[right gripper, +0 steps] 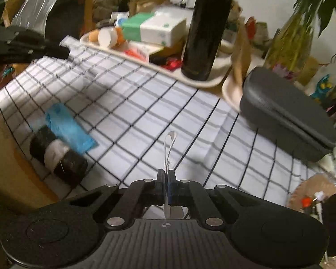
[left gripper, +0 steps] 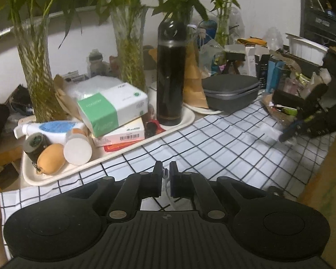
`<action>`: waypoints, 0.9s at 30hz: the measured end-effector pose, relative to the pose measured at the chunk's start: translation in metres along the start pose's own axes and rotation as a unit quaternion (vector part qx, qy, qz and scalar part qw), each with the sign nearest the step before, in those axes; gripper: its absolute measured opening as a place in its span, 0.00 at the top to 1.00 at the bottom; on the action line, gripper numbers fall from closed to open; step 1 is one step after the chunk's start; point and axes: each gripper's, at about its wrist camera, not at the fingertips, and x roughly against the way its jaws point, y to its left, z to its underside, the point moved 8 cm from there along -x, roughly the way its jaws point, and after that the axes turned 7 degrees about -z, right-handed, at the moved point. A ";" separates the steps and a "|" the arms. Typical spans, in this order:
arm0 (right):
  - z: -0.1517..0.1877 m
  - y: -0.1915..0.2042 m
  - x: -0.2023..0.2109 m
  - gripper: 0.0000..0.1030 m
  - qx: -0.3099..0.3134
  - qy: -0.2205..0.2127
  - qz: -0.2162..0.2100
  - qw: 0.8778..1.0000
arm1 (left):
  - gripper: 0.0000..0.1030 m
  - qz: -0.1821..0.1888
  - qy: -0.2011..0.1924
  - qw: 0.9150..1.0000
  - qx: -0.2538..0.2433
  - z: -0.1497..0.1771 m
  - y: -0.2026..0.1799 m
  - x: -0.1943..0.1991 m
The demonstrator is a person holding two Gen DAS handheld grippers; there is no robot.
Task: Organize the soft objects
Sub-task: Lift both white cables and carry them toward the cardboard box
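A thin clear plastic bag is pinched at its edge by my right gripper, which is shut on it above the checked cloth. My left gripper is shut on another sliver of clear plastic. Each gripper shows in the other's view: the right gripper at the cloth's right edge, the left gripper at the upper left. A crumpled blue plastic bag lies on a black and white roll at the cloth's left edge.
A cream tray behind the cloth holds a tall black flask, a green and white tissue box and small jars. A grey zip case sits beside it. Glass vases with plants line the wall. A cardboard box borders the right.
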 end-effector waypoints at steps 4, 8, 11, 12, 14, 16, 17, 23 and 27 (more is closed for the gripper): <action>-0.015 0.002 0.020 0.96 -0.007 -0.034 0.007 0.999 | 0.94 -0.008 -0.014 1.000 -0.014 -0.006 -0.005 0.018; -0.027 0.007 0.039 0.96 -0.008 -0.064 0.011 0.998 | 0.94 -0.014 -0.026 0.999 -0.018 -0.015 -0.004 0.037; -0.036 0.012 0.057 0.96 -0.004 -0.088 0.019 0.996 | 0.94 -0.021 -0.036 0.999 -0.027 -0.022 -0.004 0.053; -0.038 0.013 0.062 0.96 -0.006 -0.096 0.020 0.995 | 0.94 -0.022 -0.040 0.999 -0.027 -0.025 -0.005 0.058; -0.042 0.015 0.075 0.96 -0.010 -0.114 0.022 0.993 | 0.94 -0.024 -0.047 0.998 -0.031 -0.031 -0.006 0.067; -0.044 0.019 0.086 0.96 -0.017 -0.131 0.019 0.991 | 0.94 -0.026 -0.055 0.998 -0.035 -0.038 -0.009 0.077; -0.045 0.022 0.090 0.96 -0.015 -0.135 0.020 0.991 | 0.94 -0.025 -0.058 0.997 -0.036 -0.040 -0.011 0.082; -0.046 0.038 0.112 0.96 -0.009 -0.156 0.023 0.987 | 0.94 -0.028 -0.071 0.996 -0.036 -0.054 -0.025 0.115; -0.041 0.047 0.126 0.96 -0.015 -0.172 0.025 0.985 | 0.94 -0.032 -0.066 0.997 -0.028 -0.061 -0.036 0.135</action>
